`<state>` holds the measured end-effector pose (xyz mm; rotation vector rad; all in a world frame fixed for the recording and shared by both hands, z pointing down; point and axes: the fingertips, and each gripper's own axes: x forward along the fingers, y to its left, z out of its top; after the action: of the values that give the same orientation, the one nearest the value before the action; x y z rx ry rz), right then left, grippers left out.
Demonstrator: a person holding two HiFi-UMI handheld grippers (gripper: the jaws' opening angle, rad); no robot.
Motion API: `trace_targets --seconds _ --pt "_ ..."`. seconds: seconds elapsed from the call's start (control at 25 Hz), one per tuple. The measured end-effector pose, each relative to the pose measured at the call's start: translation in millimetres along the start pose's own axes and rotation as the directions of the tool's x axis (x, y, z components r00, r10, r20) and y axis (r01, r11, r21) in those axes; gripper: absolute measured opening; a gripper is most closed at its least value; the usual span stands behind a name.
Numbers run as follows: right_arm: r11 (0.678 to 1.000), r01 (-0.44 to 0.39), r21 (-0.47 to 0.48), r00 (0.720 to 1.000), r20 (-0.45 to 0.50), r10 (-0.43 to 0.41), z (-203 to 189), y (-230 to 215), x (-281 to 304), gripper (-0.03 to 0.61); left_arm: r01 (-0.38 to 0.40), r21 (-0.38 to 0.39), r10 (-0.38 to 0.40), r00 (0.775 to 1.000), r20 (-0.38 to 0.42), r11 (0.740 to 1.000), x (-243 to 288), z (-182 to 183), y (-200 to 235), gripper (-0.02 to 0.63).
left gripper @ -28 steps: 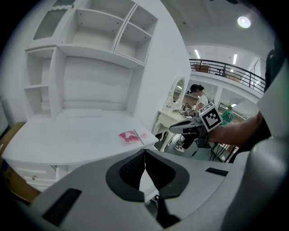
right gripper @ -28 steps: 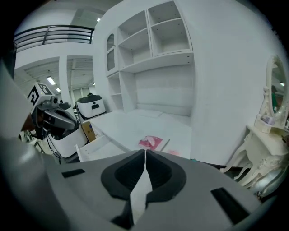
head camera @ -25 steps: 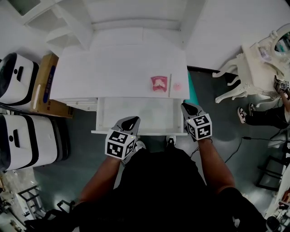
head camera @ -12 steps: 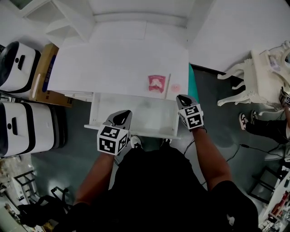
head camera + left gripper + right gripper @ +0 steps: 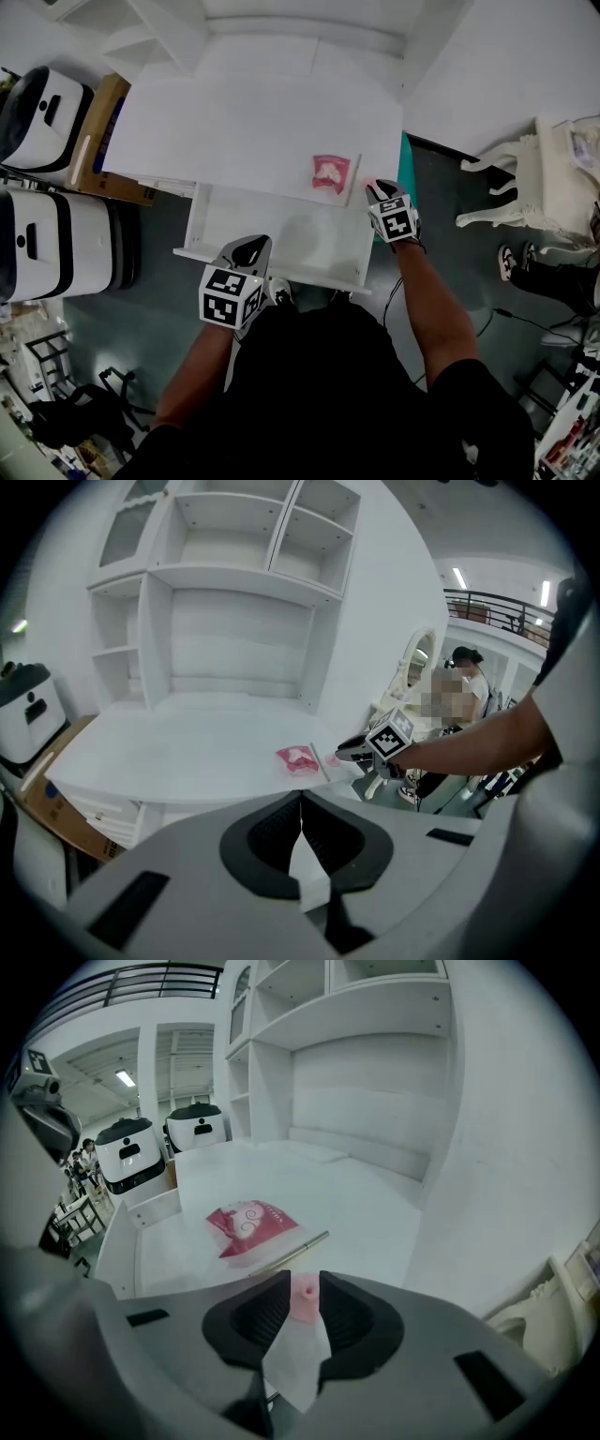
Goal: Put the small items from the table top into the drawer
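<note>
Right gripper view: R gripper [image 5: 300, 1284] jaws narrow, pinching small pink piece [image 5: 306, 1299] at front-right edge of table [image 5: 234, 112]. Left gripper view: L gripper [image 5: 301, 803] jaws pressed together, nothing btwn. Head view: L gripper low over front part of open drawer [image 5: 281, 234], well apart from R. Red packet [image 5: 248, 1227] flat on tabletop just beyond R jaws. Thin stick [image 5: 291, 1249] lies alongside packet, btwn it & pink piece.

Near the right front corner of the white table top [image 5: 234, 122] I count three small items: one flat red-and-white packet [image 5: 330, 173], one thin silver pen [image 5: 281, 1252] and one small pink round piece [image 5: 306, 1296]. Below them is one open white drawer [image 5: 272, 234].
</note>
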<state>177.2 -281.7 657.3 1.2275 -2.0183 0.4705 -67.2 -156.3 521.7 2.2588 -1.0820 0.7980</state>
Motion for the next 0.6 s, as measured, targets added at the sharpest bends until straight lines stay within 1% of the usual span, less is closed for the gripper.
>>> trace_targets --seconds 0.16,0.28,0.52,0.6 --pt "1.0 -0.011 0.014 0.999 -0.048 0.012 -7 -4 15 0.089 -0.018 -0.016 0.018 1.0 -0.001 1.0 -4 -2 4 0.011" --pt "1.0 -0.005 0.017 0.997 -0.075 0.006 -12 -6 23 0.087 -0.024 -0.025 0.024 1.0 0.0 0.999 -5 -4 5 0.011" --pt "1.0 0.009 0.01 0.995 -0.095 -0.008 -14 -5 26 0.086 -0.024 -0.03 0.024 1.0 -0.003 0.999 -9 -9 9 0.011" --pt "1.0 0.016 0.007 0.995 -0.098 -0.015 -14 -5 25 0.074 -0.021 -0.029 0.021 1.0 0.001 0.999 -10 -9 11 0.011"
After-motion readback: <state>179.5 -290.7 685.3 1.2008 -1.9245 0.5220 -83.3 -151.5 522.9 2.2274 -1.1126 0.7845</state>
